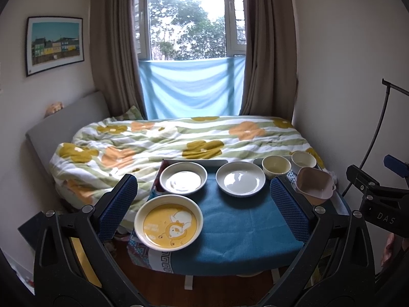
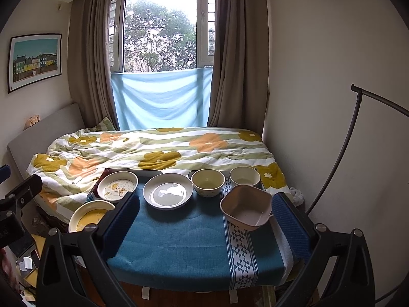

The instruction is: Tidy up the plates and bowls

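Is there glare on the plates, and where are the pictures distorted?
Left wrist view: window light makes white glare on the two white plates, hiding one plate's print; the yellow plate shows little. Right wrist view: glare on the middle plate only. Both views: fisheye bends walls and curtains, with dark corners.

A small bedroom with pale walls. Daylight comes through a window (image 2: 159, 33) with trees outside; brown curtains (image 2: 87, 61) hang on both sides and a light blue cloth (image 2: 161, 99) covers its lower part. A bed (image 1: 179, 140) with a flowered quilt stands under it. A framed picture (image 1: 55, 44) hangs on the left wall.
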Action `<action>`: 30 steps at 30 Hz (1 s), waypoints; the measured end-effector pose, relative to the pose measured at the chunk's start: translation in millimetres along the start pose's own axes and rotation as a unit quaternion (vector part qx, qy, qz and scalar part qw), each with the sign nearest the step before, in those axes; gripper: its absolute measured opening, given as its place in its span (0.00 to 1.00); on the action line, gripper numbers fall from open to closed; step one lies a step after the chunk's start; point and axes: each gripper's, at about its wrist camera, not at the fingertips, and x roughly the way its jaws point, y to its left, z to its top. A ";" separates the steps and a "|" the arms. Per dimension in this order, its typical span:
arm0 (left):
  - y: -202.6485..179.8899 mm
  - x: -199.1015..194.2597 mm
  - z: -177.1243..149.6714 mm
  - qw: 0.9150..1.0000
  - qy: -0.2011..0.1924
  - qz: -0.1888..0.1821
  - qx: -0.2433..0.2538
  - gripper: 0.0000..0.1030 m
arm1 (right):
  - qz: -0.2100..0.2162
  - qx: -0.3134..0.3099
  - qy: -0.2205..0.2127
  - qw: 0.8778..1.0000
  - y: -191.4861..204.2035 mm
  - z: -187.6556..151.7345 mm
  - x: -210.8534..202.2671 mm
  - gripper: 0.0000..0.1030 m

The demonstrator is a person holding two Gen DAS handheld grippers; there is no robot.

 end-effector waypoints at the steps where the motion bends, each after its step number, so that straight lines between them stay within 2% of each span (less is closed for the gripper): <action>1: -0.4 0.0 0.0 1.000 0.000 0.002 0.000 1.00 | 0.000 0.000 0.000 1.000 -0.1 0.0 0.0 1.00; 17: -0.4 5.7 4.7 1.000 0.012 -0.016 -0.020 1.00 | 0.014 -0.003 0.003 1.000 -6.2 3.3 2.2 1.00; 24: 26.3 29.8 -5.1 0.995 0.077 -0.031 -0.058 1.00 | 0.091 -0.012 0.041 0.995 -3.2 9.5 24.8 1.00; 30: 83.9 62.4 -53.2 0.979 0.146 -0.020 -0.140 1.00 | 0.191 -0.036 0.109 0.975 21.6 -11.8 81.7 1.00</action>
